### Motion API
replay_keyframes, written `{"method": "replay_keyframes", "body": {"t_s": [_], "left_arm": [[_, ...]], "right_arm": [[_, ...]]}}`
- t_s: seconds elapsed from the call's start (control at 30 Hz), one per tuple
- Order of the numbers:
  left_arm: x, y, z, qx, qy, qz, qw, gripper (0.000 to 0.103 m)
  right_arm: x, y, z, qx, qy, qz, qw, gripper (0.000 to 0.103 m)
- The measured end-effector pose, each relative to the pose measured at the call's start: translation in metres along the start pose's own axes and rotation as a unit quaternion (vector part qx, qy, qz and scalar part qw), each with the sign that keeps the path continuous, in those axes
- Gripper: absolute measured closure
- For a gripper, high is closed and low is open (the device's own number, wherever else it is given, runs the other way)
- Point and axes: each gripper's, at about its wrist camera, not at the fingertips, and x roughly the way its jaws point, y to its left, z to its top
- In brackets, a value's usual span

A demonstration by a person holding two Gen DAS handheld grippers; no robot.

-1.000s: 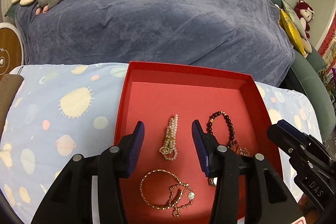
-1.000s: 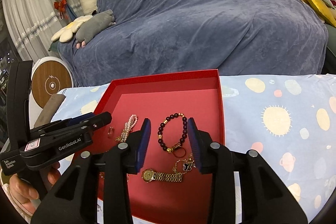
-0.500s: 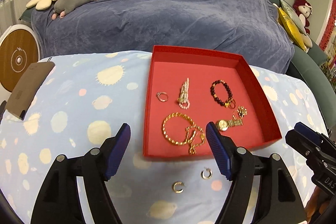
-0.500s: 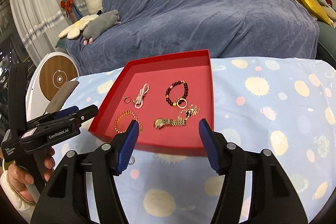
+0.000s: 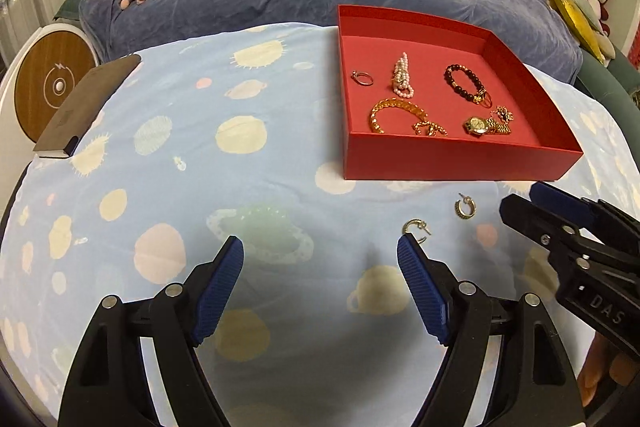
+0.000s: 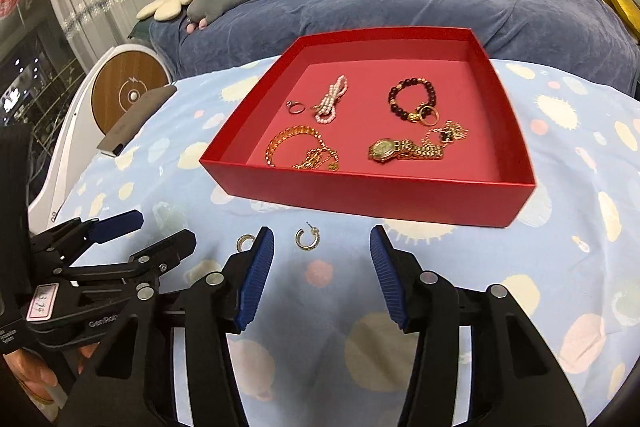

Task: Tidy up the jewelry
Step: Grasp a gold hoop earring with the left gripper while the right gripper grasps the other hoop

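Both black tongs with blue ribbed pads hang over the pale blue tablecloth (image 5: 168, 131) printed with suns and planets, on the near side of the shallow red cardboard tray (image 6: 372, 193). The left gripper (image 5: 320, 255) has just been spreading and stands wide, with only cloth between its pads; one small gold hoop earring (image 5: 416, 227) lies just off the tip of its right pad. The right gripper (image 6: 322, 247) is about half spread, its jaws having just drawn in somewhat, and it grips nothing; the second gold hoop earring (image 6: 307, 238) lies on the cloth just ahead of the gap, nearer the left pad. Beyond both tongs, inside the tray, lie a thin ring (image 6: 295, 107), a pink-white pearl bracelet (image 6: 332, 99), a dark bead bracelet (image 6: 412, 95), a gold chain bracelet (image 6: 296, 147) and a gold wristwatch (image 6: 396, 149). Far off to their left, a dark flat case (image 5: 86, 105) rests at the table's edge.
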Motion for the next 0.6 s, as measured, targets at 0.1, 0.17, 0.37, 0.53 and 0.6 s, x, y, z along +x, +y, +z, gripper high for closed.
{"method": "replay_keyframes", "body": {"t_s": [0.1, 0.17, 0.37, 0.53, 0.6], "left_arm": [[0.002, 0.007, -0.003, 0.0, 0.003, -0.001, 1.0, 0.027], [0.003, 0.01, -0.004, 0.0, 0.004, -0.002, 1.0, 0.027], [0.003, 0.013, -0.007, -0.001, 0.009, -0.008, 0.9999, 0.027], [0.005, 0.008, -0.008, 0.007, 0.014, -0.01, 0.9998, 0.027], [0.006, 0.006, -0.009, 0.008, 0.015, -0.011, 0.9998, 0.027]], "right_arm": [[0.013, 0.008, -0.003, -0.01, 0.01, -0.001, 1.0, 0.06], [0.02, 0.011, -0.005, -0.021, 0.014, -0.005, 1.0, 0.062], [0.033, 0.016, -0.008, -0.033, 0.024, -0.012, 0.999, 0.069], [0.036, 0.018, -0.007, -0.043, 0.022, -0.019, 0.999, 0.081], [0.036, 0.019, -0.007, -0.049, 0.021, -0.024, 0.998, 0.087]]}}
